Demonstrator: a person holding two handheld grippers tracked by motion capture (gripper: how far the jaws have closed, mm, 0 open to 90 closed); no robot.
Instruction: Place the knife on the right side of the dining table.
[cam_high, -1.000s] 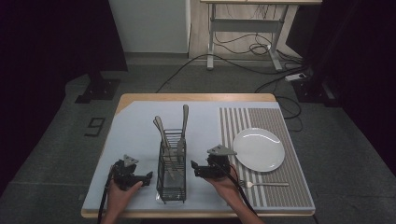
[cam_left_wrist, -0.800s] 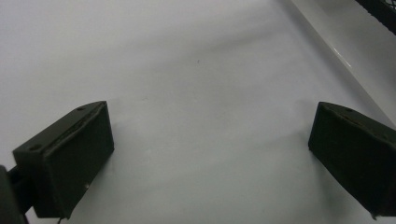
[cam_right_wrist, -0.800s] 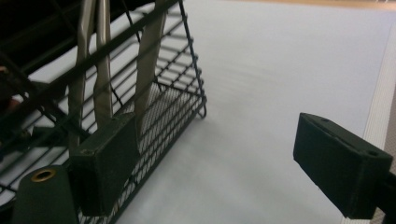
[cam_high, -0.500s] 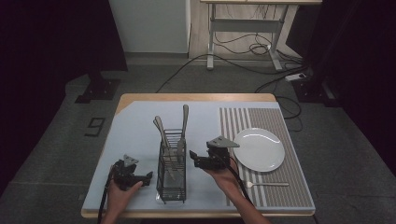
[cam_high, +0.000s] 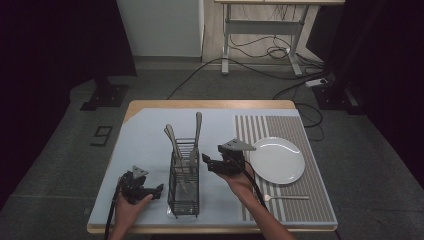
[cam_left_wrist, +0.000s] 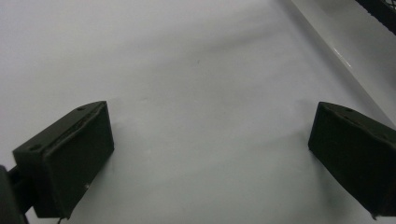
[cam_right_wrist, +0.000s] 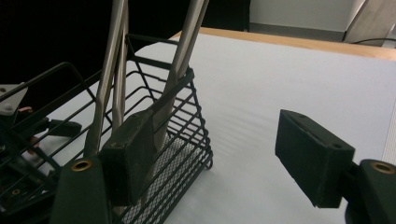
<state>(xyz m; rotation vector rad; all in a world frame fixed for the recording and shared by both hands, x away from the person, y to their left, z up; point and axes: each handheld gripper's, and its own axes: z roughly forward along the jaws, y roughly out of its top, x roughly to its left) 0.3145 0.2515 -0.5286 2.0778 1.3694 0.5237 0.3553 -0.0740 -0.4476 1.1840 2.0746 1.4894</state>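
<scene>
Three utensils (cam_high: 196, 135) stand in the wire caddy (cam_high: 183, 180) at centre frame of the high view. Just right of it, the right gripper (cam_high: 212, 162) hovers, jaws apart. Lower left, the left gripper (cam_high: 152, 191) rests on the worktop (cam_high: 145, 135), jaws wide.

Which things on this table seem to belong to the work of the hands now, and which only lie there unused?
Likely in use:
- right tongs, open, raised beside the wire caddy
- upright cutlery standing in the caddy

Likely just lying about:
- left tongs, open, low over bare mat
- white plate
- fork on the striped mat
</scene>
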